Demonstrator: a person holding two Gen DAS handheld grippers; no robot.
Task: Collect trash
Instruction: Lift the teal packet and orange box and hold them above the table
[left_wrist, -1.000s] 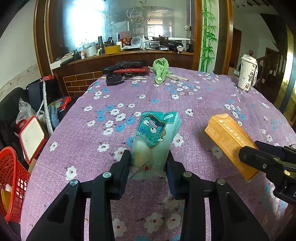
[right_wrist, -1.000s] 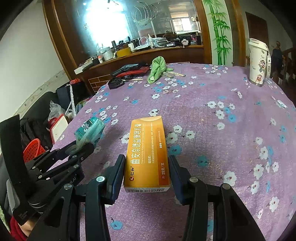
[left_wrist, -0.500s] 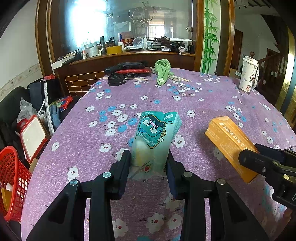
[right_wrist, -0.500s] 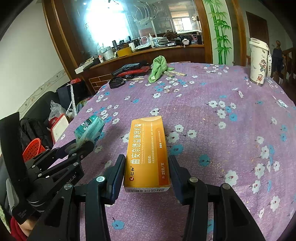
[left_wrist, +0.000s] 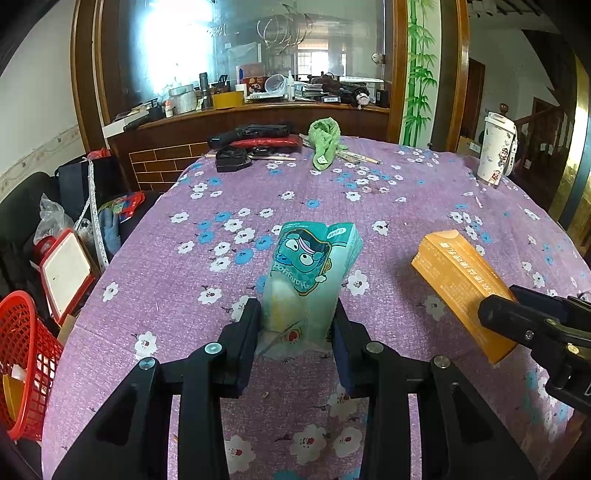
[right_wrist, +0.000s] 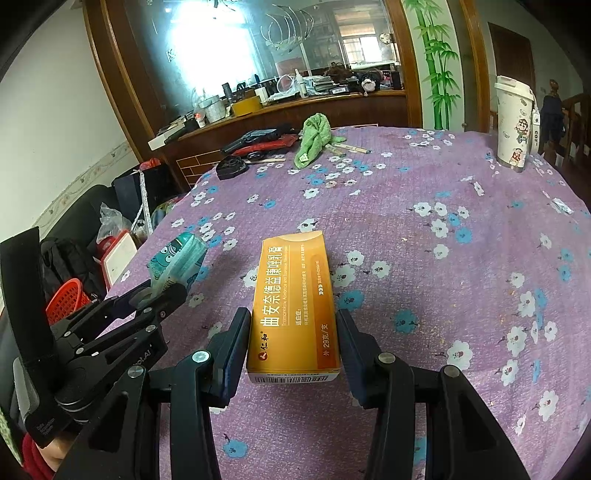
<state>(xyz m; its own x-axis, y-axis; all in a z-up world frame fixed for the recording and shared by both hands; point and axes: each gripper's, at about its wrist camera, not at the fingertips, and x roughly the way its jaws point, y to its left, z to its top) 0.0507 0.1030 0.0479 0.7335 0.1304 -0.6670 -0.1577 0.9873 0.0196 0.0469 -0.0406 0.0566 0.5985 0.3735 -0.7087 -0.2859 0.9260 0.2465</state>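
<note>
In the left wrist view, the left claw (left_wrist: 297, 325) is clamped on the lower end of a teal packet (left_wrist: 310, 273), its pads pressed against both sides so the soft wrapper bulges out ahead of them, at the centre of the frame. The packet's far end points up and away over the worktop (left_wrist: 424, 199); it looks raised off the purple cloth, though its underside is hidden.

In the right wrist view, the right claw (right_wrist: 293, 343) holds an orange box (right_wrist: 295, 306) by its long sides near the barcoded end, at the lower centre of the frame. The jaws stand moderately wide because the box is wide, and gripping the stiff long faces keeps it from pivoting. In the left view the box shows at the right, tilted, its near end in the black fingers.

Both pieces of trash seem secured, one per hand, so a single trip can carry both. The red basket (left_wrist: 26, 365) at the lower left edge of the left view, beside the worktop and below its level, is the likely bin. That is a guess, since nothing marks it as such.

The green cloth (left_wrist: 325, 142) and the cup (left_wrist: 496, 151) sit well apart at the far side, in the upper part of the frame, not obviously trash.
</note>
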